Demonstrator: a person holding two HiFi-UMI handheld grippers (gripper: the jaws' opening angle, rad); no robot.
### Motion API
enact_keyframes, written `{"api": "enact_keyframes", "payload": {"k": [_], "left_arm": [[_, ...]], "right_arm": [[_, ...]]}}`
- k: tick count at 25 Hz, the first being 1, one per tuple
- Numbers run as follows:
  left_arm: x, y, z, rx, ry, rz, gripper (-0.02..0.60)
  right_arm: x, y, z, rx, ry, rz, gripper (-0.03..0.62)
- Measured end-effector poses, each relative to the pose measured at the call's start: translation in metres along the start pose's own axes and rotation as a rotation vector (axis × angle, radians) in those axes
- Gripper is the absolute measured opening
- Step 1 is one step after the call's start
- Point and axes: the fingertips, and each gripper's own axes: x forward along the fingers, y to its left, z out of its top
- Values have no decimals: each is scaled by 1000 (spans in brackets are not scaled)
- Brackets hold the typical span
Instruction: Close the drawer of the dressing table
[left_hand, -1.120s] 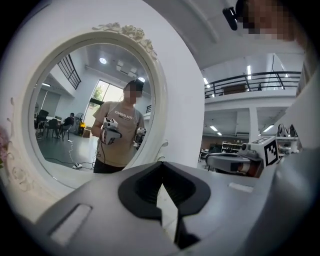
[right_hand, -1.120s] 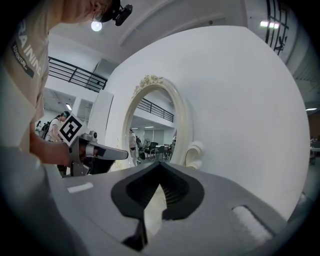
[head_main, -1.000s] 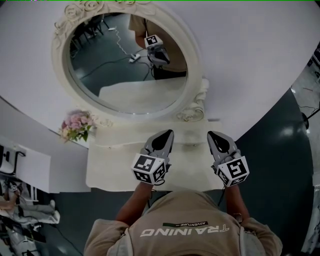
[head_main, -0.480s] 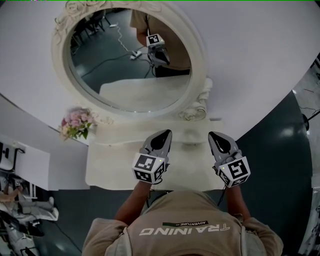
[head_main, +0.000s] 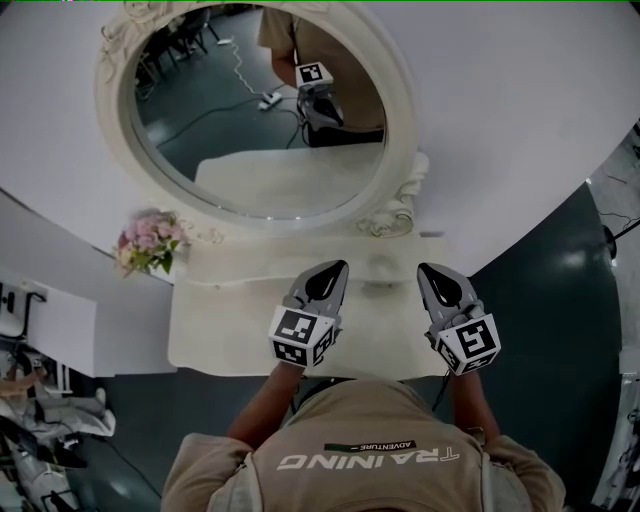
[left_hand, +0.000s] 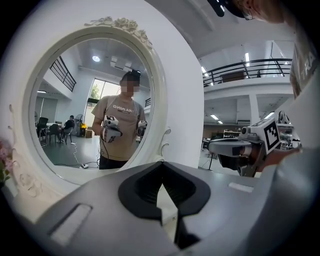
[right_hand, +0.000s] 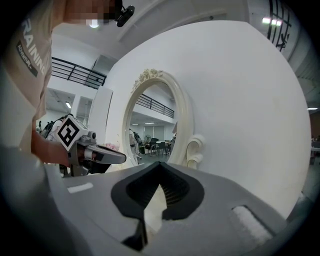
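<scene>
The left gripper (head_main: 322, 284) and right gripper (head_main: 441, 286) hover over the dressing table (head_main: 215, 335) near its front edge, jaws closed and empty. The drawer is out of sight, presumably below that edge. Lower both grippers and press its front squarely and evenly.

Bright, even indoor light, mostly diffuse from overhead; ceiling lights (left_hand: 247, 56) in shot, no blowout. Soft shadows only, faint below the mirror (head_main: 260, 110) on the white wall (head_main: 520, 100). Head view sharp, bowed at the edges. Gripper views heavy fisheye with black vignetted corners; left gripper (left_hand: 162, 164) and right gripper (right_hand: 160, 164) housings soft, too near the lens. Background acceptably sharp.
</scene>
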Motion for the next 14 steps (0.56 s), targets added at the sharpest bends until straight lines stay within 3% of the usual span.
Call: {"api": "enact_keyframes", "payload": {"k": [14], "left_arm": [[-15, 9, 2, -10, -17, 22, 18]], "right_arm": [[1, 9, 1, 12, -8, -18, 2]]}}
